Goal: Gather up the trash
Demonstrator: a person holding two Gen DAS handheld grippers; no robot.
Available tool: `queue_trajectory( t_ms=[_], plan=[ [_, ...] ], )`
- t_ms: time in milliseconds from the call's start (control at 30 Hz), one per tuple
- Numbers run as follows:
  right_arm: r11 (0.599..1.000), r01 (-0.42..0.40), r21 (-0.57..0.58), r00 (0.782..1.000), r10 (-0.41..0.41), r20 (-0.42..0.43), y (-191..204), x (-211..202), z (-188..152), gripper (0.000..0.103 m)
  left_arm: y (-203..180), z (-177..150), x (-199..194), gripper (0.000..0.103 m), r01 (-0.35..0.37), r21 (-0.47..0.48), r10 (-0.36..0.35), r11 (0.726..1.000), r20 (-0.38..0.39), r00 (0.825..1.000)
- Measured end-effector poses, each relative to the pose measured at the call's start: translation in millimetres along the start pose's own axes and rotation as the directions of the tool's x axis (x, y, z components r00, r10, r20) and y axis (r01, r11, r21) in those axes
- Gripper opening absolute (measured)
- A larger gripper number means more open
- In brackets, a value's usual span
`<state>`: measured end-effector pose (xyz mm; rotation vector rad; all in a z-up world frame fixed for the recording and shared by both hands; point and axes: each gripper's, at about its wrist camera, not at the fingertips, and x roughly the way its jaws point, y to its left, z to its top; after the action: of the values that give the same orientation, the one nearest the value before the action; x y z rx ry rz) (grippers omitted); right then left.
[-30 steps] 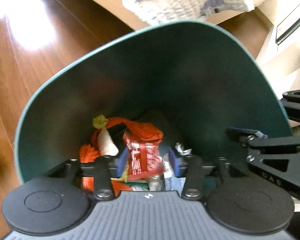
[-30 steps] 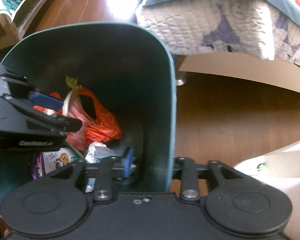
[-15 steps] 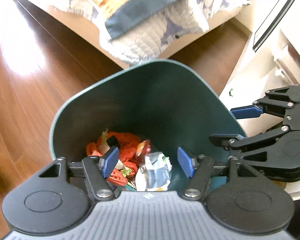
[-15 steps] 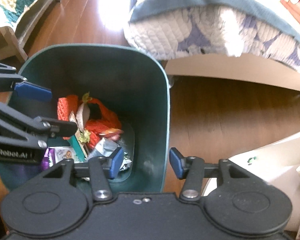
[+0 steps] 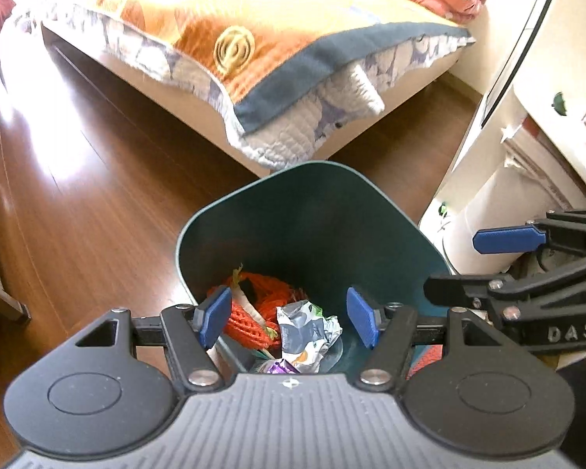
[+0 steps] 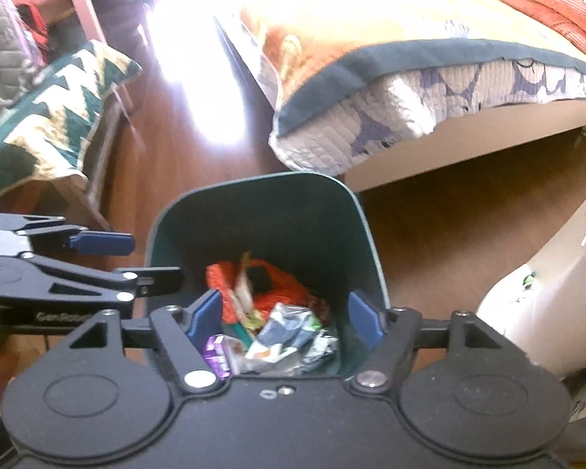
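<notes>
A dark green trash bin (image 5: 324,203) stands on the wooden floor; it also shows in the right wrist view (image 6: 261,211). Inside lie an orange net bag (image 5: 254,308), a crumpled silver wrapper (image 5: 304,328) and a purple packet (image 6: 217,355). My left gripper (image 5: 289,322) is open and empty above the bin's near rim. My right gripper (image 6: 285,318) is open and empty above the bin, and it shows at the right of the left wrist view (image 5: 508,265).
A bed with an orange and blue quilt (image 5: 277,58) stands just beyond the bin. A white cabinet (image 5: 527,164) is at the right. A chair with a green patterned blanket (image 6: 47,117) is at the left. Wooden floor (image 5: 90,211) surrounds the bin.
Both grippers have risen up out of the bin and opened. The left one let go of the red wrapper, and the right one let go of the bin's wall.
</notes>
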<state>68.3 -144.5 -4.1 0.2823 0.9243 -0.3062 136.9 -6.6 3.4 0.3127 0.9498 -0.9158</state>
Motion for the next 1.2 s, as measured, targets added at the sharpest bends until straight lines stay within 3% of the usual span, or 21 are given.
queue_trajectory(
  t_ms=[133,367,533,633,867,1200],
  plan=[
    [1.0,-0.029,0.007,0.998,0.028,0.057,3.6,-20.7,-10.3,0.085,-2.2,-7.3,-21.5,0.075,0.015,0.0,-0.015,1.0,0.035,0.999],
    [0.996,-0.073,0.042,0.986,0.066,0.152,3.6,-45.3,-24.3,0.103,-4.0,-15.9,-46.1,0.08,0.025,-0.019,-0.023,1.0,0.071,0.997],
    [0.995,-0.06,0.075,0.967,0.039,0.251,4.5,-54.7,-42.0,0.103,-2.8,-20.7,-50.9,0.087,0.027,-0.053,-0.023,0.998,0.078,0.997],
    [0.997,-0.042,0.066,0.951,0.02,0.308,4.7,-53.4,-50.3,0.103,-5.4,-26.1,-54.5,0.103,-0.002,-0.043,0.007,0.999,0.098,0.995],
    [0.998,-0.043,0.044,0.916,0.022,0.401,8.4,-47.6,-56.1,0.103,-3.1,-33.5,-61.3,0.103,-0.019,-0.047,0.024,0.999,0.121,0.992],
    [1.0,0.005,0.023,0.929,-0.013,0.371,8.8,-36.2,-57.8,0.103,-1.8,-42.3,-67.3,0.103,-0.079,-0.072,0.09,0.994,0.16,0.983]
  ],
)
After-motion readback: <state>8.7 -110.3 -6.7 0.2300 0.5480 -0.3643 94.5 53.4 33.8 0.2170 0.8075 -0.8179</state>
